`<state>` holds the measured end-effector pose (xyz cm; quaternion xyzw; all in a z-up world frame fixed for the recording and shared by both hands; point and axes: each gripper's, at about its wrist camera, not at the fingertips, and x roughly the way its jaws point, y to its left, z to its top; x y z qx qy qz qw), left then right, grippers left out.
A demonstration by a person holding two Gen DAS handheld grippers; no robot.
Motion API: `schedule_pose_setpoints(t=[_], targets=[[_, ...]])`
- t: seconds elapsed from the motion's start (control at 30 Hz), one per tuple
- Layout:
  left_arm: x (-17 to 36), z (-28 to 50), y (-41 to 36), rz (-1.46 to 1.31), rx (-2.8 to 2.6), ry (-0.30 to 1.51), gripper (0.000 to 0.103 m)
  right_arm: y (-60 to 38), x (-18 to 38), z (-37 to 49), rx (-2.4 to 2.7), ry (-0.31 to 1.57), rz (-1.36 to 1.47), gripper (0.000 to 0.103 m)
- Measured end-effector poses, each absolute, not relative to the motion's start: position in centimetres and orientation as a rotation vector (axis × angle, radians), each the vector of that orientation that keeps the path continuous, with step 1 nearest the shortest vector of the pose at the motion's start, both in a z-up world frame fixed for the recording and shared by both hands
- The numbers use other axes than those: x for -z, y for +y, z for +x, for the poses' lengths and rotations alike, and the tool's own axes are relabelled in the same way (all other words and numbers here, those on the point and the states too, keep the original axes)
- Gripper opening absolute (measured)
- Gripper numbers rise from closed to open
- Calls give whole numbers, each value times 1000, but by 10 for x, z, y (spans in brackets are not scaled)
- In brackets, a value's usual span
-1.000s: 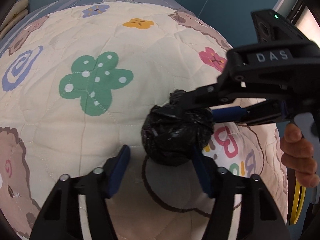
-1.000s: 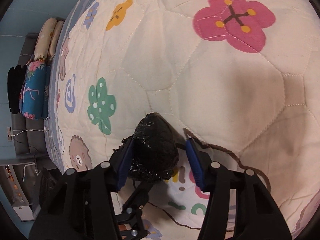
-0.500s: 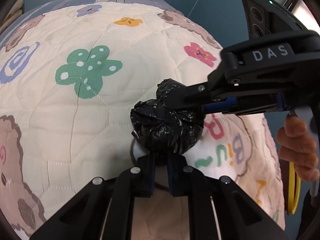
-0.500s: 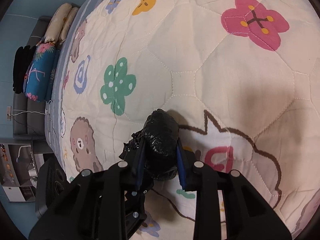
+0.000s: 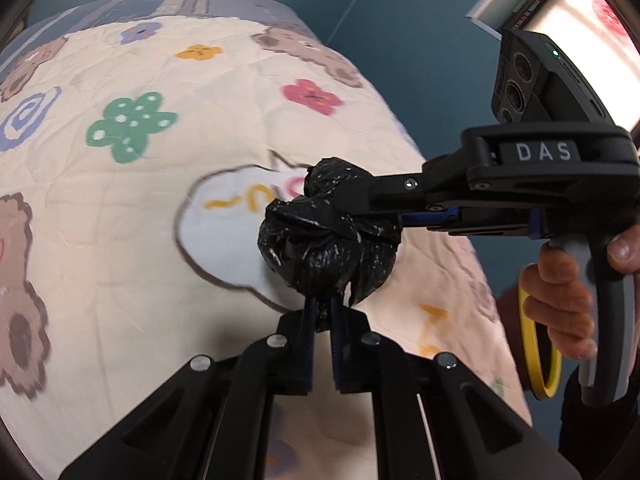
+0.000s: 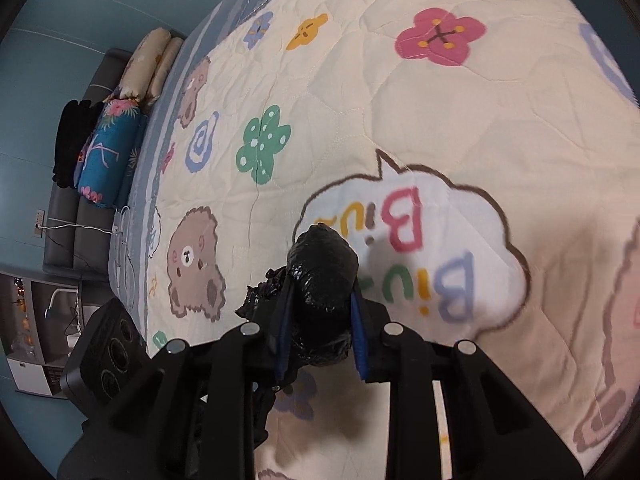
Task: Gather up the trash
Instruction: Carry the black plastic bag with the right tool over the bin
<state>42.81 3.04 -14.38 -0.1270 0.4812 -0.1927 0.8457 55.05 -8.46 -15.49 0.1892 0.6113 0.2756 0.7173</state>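
A crumpled black plastic trash bag (image 5: 328, 240) hangs in the air above the cream quilted bed cover (image 5: 120, 200). My left gripper (image 5: 322, 312) is shut on the bag's underside, pinching a fold. My right gripper (image 5: 356, 208) comes in from the right and is shut around the bag's upper part. In the right wrist view the bag (image 6: 324, 276) sits between my right gripper's blue pads (image 6: 358, 340), and the gripper (image 6: 318, 320) holds it above the "Biu Biu" speech bubble print (image 6: 420, 248).
The bed cover (image 6: 360, 100) carries flower and bear prints. Pillows and a blue floral bundle (image 6: 104, 148) lie at the bed's far end by a grey sofa (image 6: 76, 216). A yellow ring (image 5: 536, 344) shows beside the person's hand. Teal walls surround the bed.
Both grippers closed on the bag: the left from wide open to shut, the right tightened. The bag rose off the bed cover and now hangs well above it.
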Motion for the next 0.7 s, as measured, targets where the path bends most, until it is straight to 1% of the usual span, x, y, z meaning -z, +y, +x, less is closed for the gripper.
schedule_pose_setpoints(t=[0.27,0.5,0.7], targets=[[131,382,-29,-232,490,1035,5,-156,147,497,-593,1320,492,24],[132,348,-91,-201,595,1059,5,-241,145,439,-505,1298,558,24],[132,324,-141,-159,663,1073,5,-297,149,406,-449,1276,628,24]])
